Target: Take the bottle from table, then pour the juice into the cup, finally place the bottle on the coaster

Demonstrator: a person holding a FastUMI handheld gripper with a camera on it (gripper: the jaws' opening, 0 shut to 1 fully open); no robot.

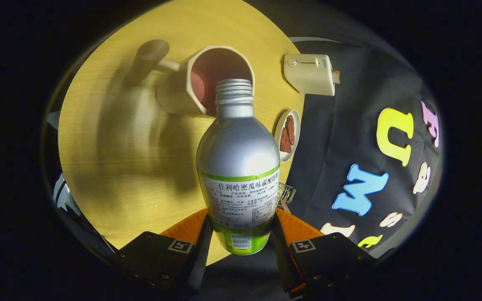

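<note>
Gripper view: the gripper (241,234) is clamped on the bottle (238,167) at lower centre, both fingers pressed on it; its uncapped neck is aimed into the cup (195,85) at upper centre.

Bottle (237,154): matt silver body and threaded neck; white label with dark print, bright green band above and below. Cup (207,81): cream outside, dull reddish-pink inside. Table (128,159): pale yellow wood grain. Toaster (309,74): cream. Small dish (288,136): white rim, reddish-brown contents. Gripper (241,246): black fingers, orange trim, black-and-white square markers.
</note>
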